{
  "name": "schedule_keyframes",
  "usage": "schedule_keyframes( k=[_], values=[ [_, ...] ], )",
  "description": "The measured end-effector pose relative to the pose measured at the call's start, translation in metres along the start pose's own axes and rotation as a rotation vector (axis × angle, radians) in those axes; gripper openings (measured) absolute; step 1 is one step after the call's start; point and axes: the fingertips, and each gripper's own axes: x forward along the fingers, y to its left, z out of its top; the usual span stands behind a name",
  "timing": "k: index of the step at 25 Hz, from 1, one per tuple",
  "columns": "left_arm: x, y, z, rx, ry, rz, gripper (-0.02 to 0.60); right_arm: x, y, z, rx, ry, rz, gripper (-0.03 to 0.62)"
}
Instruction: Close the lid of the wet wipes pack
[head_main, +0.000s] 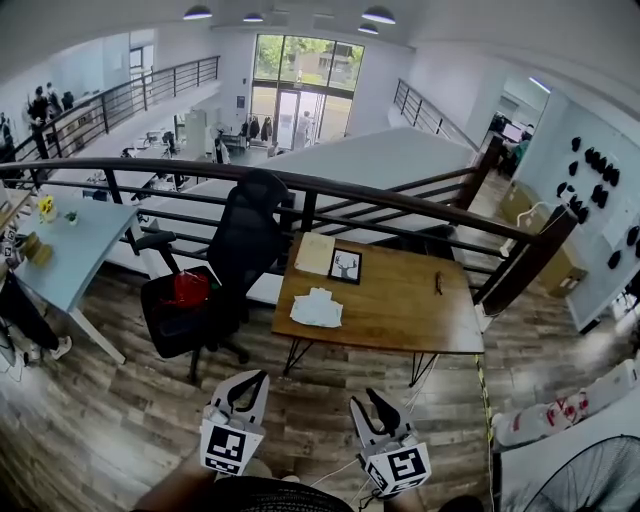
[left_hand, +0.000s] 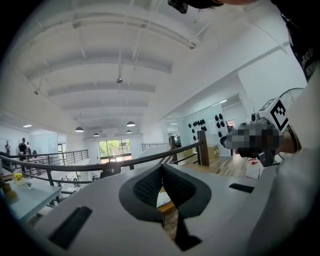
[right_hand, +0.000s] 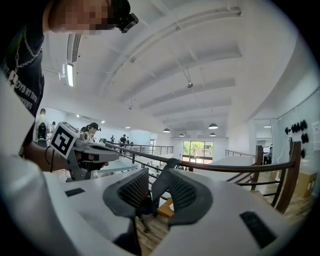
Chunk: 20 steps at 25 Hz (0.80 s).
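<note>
The wet wipes pack (head_main: 317, 308) lies on the wooden counter (head_main: 400, 300), near its left edge and just in front of a small framed picture (head_main: 345, 265). It is well apart from both of your tools. Your left hand-held gripper (head_main: 247, 380) has its tips together on nothing. Your right hand-held gripper (head_main: 378, 405) stands narrowly apart, also empty. Both hang low by your body.

From here you cannot tell how the lid sits. Expect a light, soft pack that slides and gives under pressure, with a stiffer flap. Press on the flap itself and steady the pack's edge with the other tool.
</note>
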Motion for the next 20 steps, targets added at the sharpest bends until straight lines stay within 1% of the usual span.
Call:
schedule_keyframes(
  k=[7, 11, 13, 20],
  values=[
    [0.004, 0.000, -0.002, -0.014, 0.004, -0.005, 0.028, 0.002, -0.004, -0.002, 0.011, 0.005, -0.001, 0.129],
    [0.006, -0.003, 0.000, 0.005, -0.007, -0.021, 0.028, 0.003, -0.006, -0.006, 0.030, -0.001, -0.008, 0.129],
    [0.007, -0.003, -0.004, 0.014, 0.000, -0.028, 0.028, 0.006, -0.007, -0.008, 0.042, -0.006, -0.014, 0.129],
    [0.016, 0.015, -0.016, 0.001, 0.018, -0.020, 0.028, 0.030, -0.005, -0.011, 0.044, -0.008, -0.001, 0.130]
  ],
)
